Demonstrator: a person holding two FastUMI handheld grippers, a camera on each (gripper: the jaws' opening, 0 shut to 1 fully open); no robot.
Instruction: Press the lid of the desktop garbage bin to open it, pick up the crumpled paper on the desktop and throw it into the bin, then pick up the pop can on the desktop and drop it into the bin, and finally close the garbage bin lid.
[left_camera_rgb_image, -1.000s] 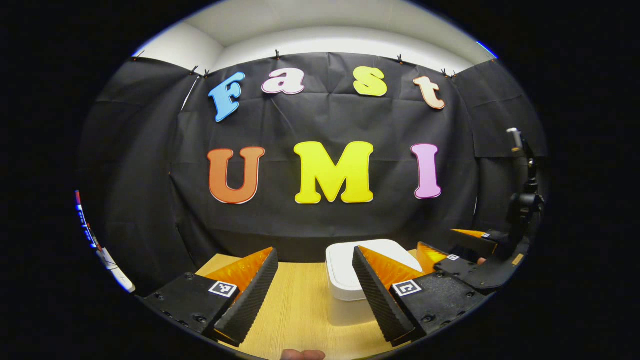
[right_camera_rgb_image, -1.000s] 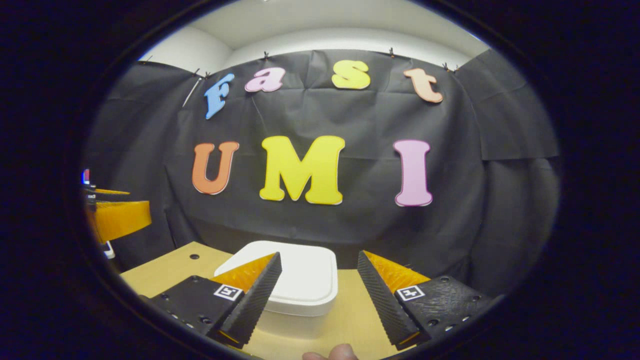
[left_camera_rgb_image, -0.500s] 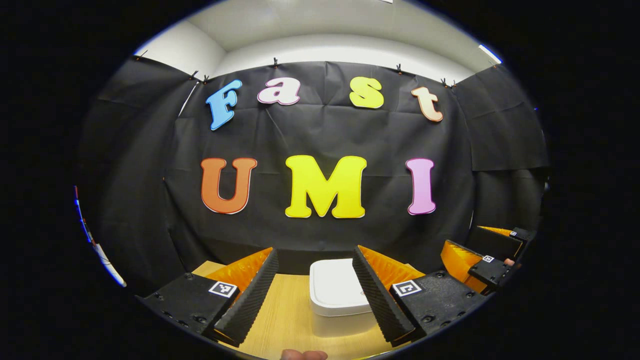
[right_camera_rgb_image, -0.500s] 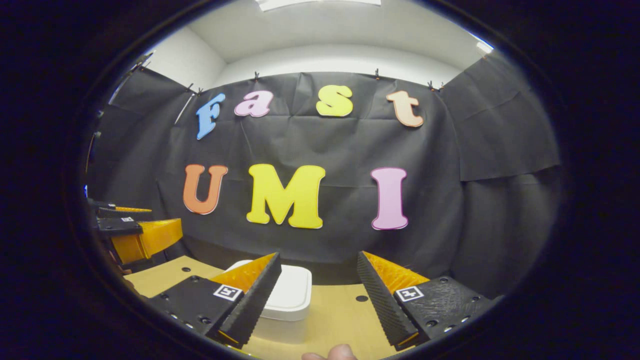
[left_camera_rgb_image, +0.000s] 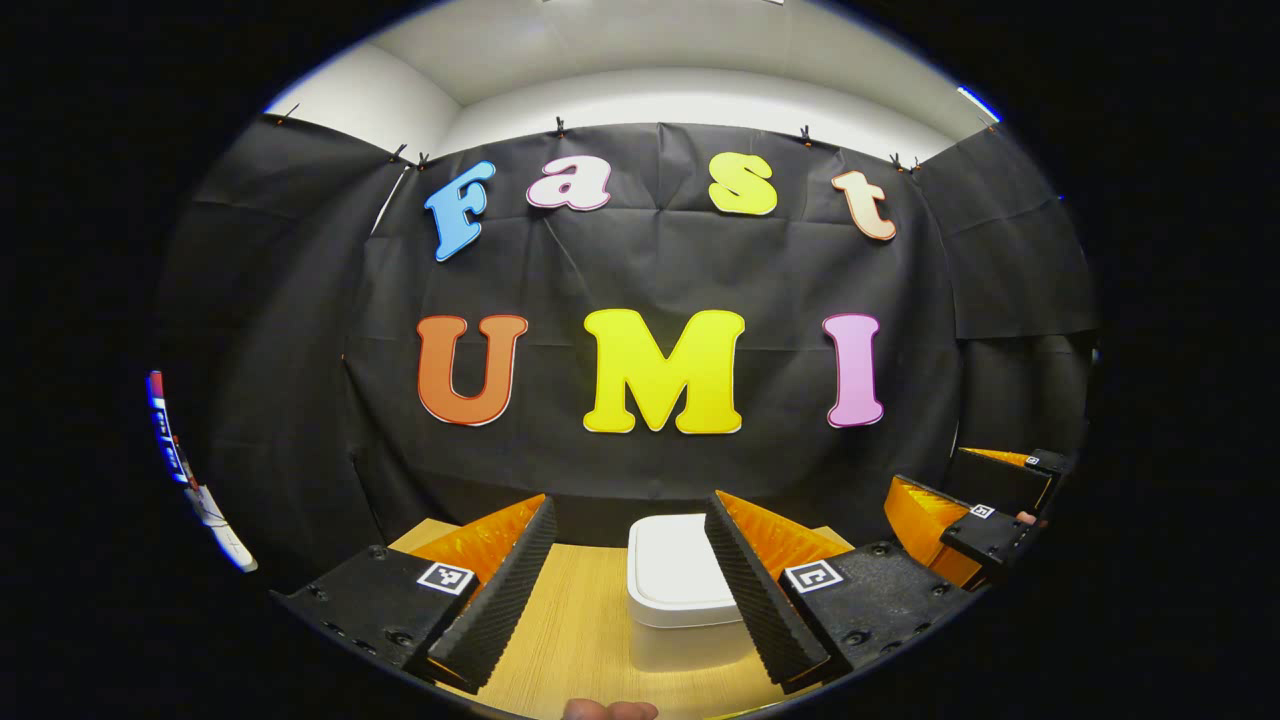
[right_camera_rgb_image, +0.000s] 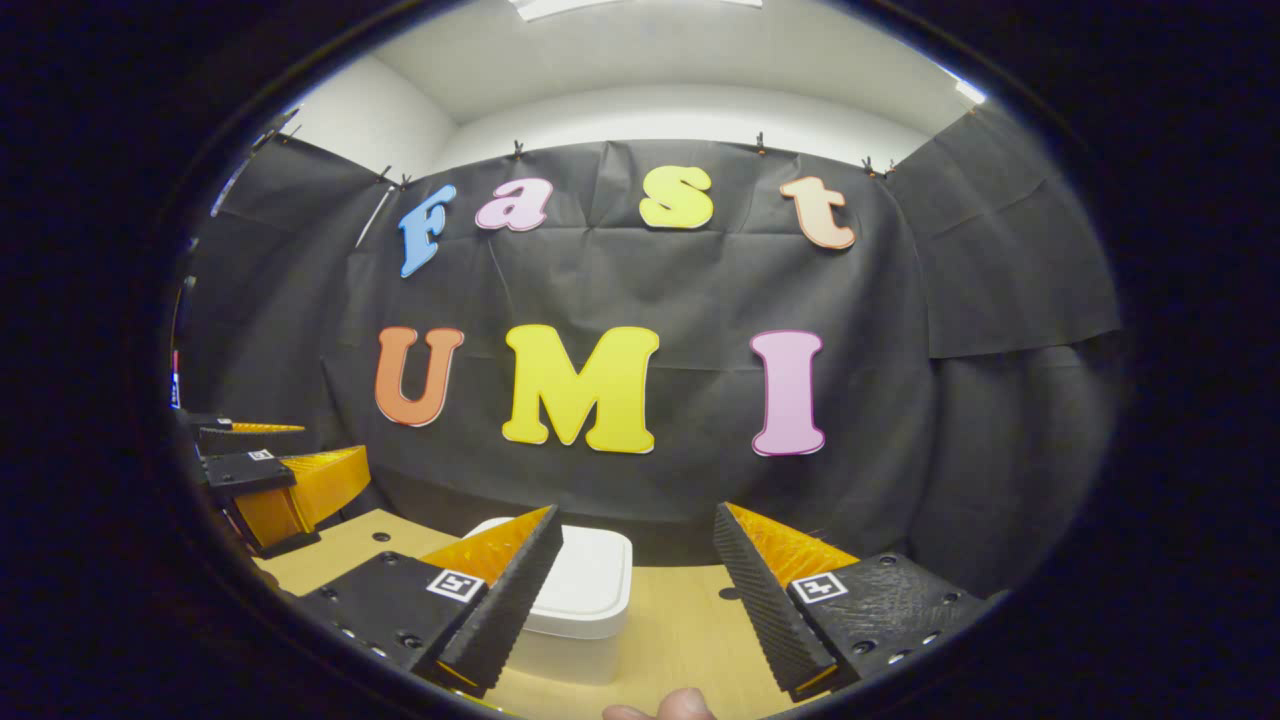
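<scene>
wooden desktop | white bin upright, lid closed | both grippers agape

Square plastic bin: white, plain lid and walls.
Wooden desktop: pale tan, fine straight grain.

The bin is a white, rounded-square tub standing upright on the wooden table, low in the left gripper view, just right of centre. Its flat lid lies shut and level. In the right gripper view the bin sits low, left of centre.
</scene>
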